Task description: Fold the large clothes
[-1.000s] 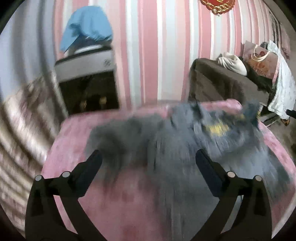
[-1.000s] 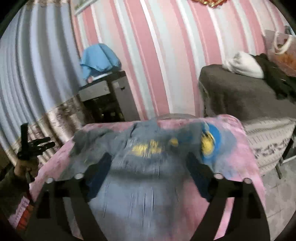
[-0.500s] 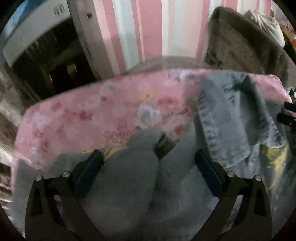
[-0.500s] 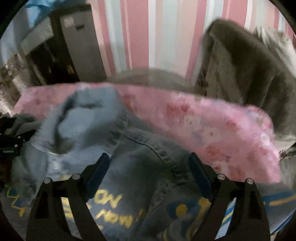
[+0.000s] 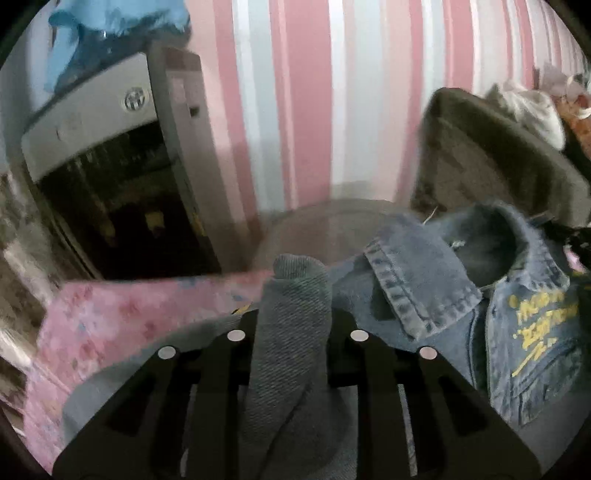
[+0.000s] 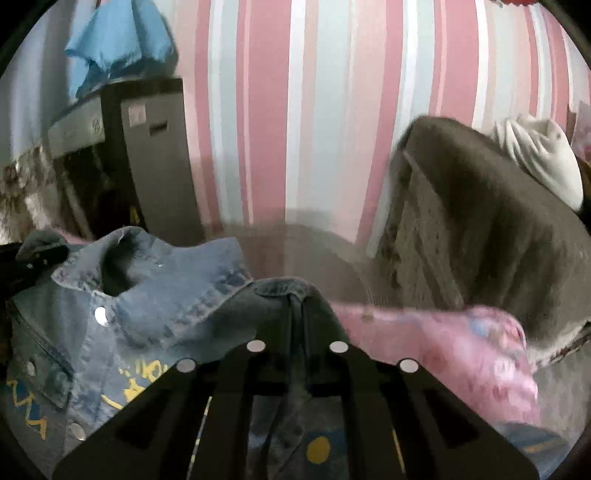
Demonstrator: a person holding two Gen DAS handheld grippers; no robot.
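Observation:
A blue denim jacket [image 5: 424, 284] with yellow lettering lies on a pink floral sheet [image 5: 110, 325]. My left gripper [image 5: 293, 314] is shut on a fold of the jacket's denim near its left shoulder, and the fold stands up between the fingers. The collar [image 5: 495, 243] is to its right. In the right wrist view the jacket [image 6: 147, 302] lies to the left, collar open, snap buttons showing. My right gripper [image 6: 297, 317] is shut on the jacket's right shoulder fold, with the pink sheet [image 6: 443, 339] to its right.
A grey cabinet [image 5: 110, 166] with a light-blue cloth [image 5: 110, 22] on top stands at the back left against a pink-striped wall. A brown-covered piece of furniture [image 6: 498, 221] with a white cloth [image 6: 539, 158] is at the back right.
Both grippers have closed on the jacket's shoulder folds; half a second ago both were open above the jacket. The denim now rises between the fingers of each.

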